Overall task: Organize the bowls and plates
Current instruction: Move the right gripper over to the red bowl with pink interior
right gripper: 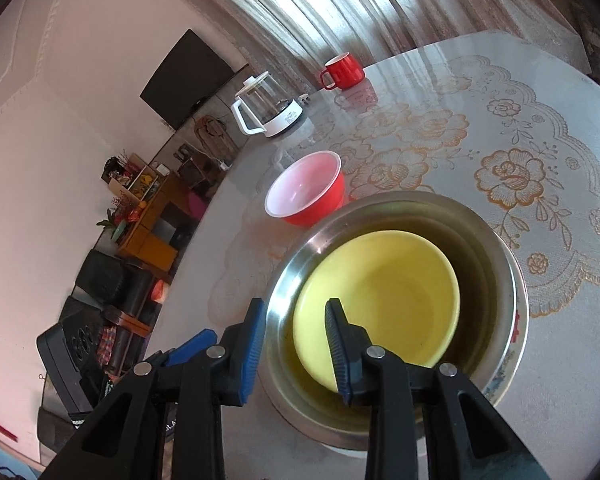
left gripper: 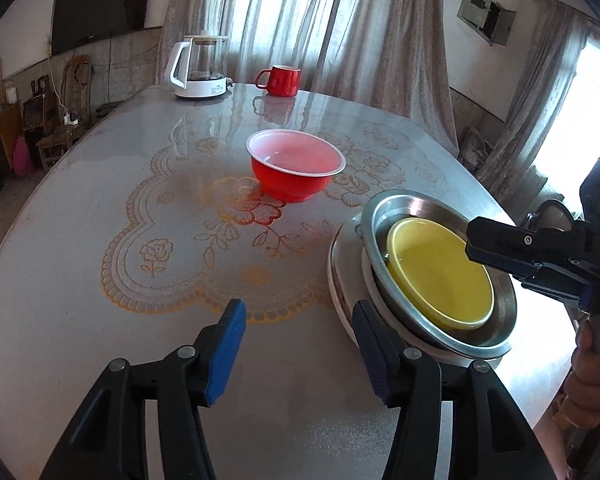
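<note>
A yellow bowl sits nested in a steel bowl, which rests on a white flowered plate at the table's right. A red bowl with a white inside stands alone mid-table. My left gripper is open and empty, its right finger beside the stack's left edge. My right gripper hovers over the near side of the stack; the yellow bowl rim and the steel bowl rim lie between its fingers, and the pads do not visibly press on them. The red bowl stands behind.
A glass kettle on a white base and a red mug stand at the table's far edge. The table carries a gold floral pattern. A person's hand holds the right gripper's handle. Furniture lines the wall at left.
</note>
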Action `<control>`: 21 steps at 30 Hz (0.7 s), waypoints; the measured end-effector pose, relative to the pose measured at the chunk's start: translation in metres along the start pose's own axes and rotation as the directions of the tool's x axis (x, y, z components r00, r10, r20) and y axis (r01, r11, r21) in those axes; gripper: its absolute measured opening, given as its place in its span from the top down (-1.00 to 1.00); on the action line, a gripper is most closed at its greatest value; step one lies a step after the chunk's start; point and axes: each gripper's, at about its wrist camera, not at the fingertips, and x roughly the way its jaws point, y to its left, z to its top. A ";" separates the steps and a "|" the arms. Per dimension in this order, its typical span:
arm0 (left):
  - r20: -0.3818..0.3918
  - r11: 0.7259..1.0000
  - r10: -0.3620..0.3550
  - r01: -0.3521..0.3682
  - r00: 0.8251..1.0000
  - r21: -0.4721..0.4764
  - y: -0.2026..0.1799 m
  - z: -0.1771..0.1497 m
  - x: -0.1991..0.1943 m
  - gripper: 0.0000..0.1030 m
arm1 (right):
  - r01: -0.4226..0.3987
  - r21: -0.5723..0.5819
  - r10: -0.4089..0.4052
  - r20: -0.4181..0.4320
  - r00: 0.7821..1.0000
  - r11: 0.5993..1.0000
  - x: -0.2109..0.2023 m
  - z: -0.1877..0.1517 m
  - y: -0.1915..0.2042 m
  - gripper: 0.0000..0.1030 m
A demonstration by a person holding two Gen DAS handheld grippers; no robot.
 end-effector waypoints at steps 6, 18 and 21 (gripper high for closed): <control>-0.053 0.992 -0.001 -0.005 0.999 -0.125 0.042 0.017 0.019 -0.10 | -0.014 0.042 0.015 -0.024 1.000 0.999 0.022 0.031 -0.001 0.48; -0.056 0.977 -0.054 0.041 0.997 -0.208 0.071 0.062 0.051 0.30 | 0.018 0.168 -0.008 -0.060 0.998 0.986 0.082 0.096 -0.021 0.57; -0.048 0.970 -0.089 0.075 0.995 -0.231 0.074 0.074 0.060 0.30 | 0.035 0.190 -0.021 -0.074 0.997 0.981 0.097 0.107 -0.027 0.62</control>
